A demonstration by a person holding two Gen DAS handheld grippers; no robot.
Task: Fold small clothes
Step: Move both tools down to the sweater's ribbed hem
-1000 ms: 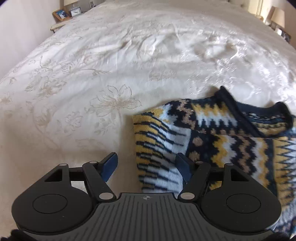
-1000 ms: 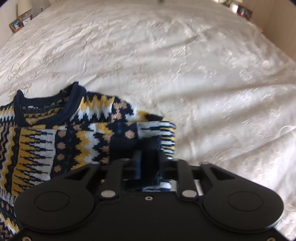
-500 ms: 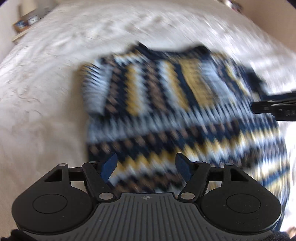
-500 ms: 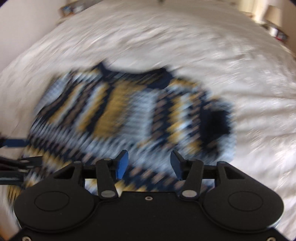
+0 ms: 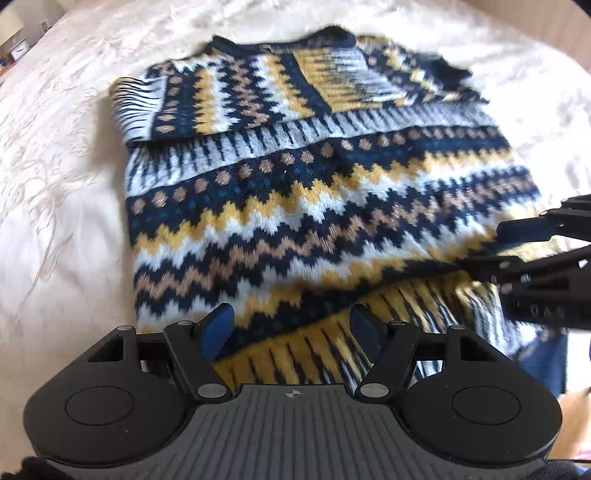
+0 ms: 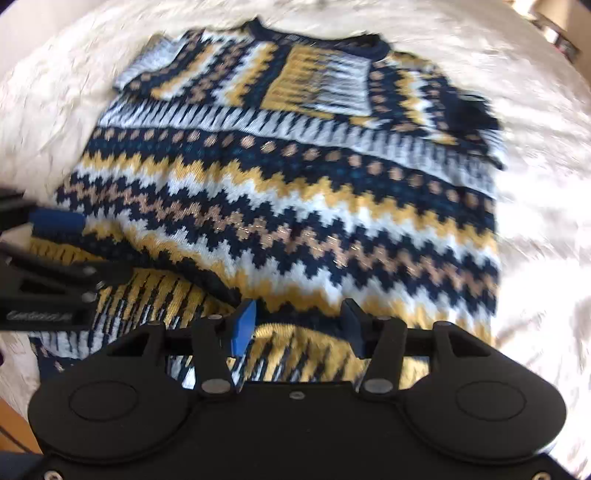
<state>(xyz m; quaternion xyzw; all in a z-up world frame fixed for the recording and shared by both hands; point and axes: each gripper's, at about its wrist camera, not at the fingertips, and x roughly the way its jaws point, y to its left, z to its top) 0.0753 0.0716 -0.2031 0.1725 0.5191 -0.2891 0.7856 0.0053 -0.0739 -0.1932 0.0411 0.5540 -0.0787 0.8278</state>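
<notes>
Sweater (image 5: 314, 206): we see it flat on the bedspread (image 5: 62, 177), sleeves folded in.
Left gripper (image 5: 291, 328): jaws released, over the sweater's hem.
Right gripper (image 6: 297, 325): jaws released, over the same hem.

A cream bedspread (image 5: 62, 192) with a faint embroidered floral pattern fills my left wrist view from 7 to 1 o'clock and my right wrist view (image 6: 546, 206) from 9 round to 4 o'clock. At 10 o'clock in my left view sits a bedside table (image 5: 14, 51), its contents too small to tell. At 1 o'clock in my right view lies a small blurred item (image 6: 554, 31).
</notes>
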